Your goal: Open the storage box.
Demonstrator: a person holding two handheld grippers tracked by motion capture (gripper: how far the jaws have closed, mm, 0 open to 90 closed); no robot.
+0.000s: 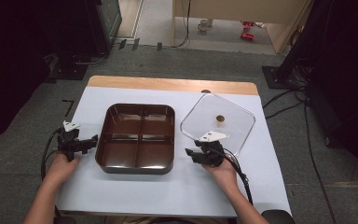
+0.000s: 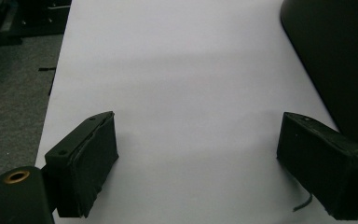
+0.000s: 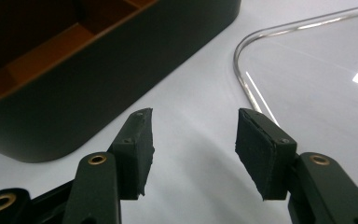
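Right claw (image 3: 193, 154) spread, nothing between, beside clear lid (image 3: 317, 70) | left claw (image 2: 200, 168) spread | brown tray (image 1: 137, 137) between

Through the right gripper view I see my right gripper (image 3: 193, 149) with its two black jaws standing apart, nothing between them but bare white table cover (image 3: 191, 93). To the left sits the dark brown tray (image 3: 121, 79), its partitioned inside visible at the far left. To the right lies the clear lid (image 3: 317, 93), its rounded corner just beyond the right jaw.
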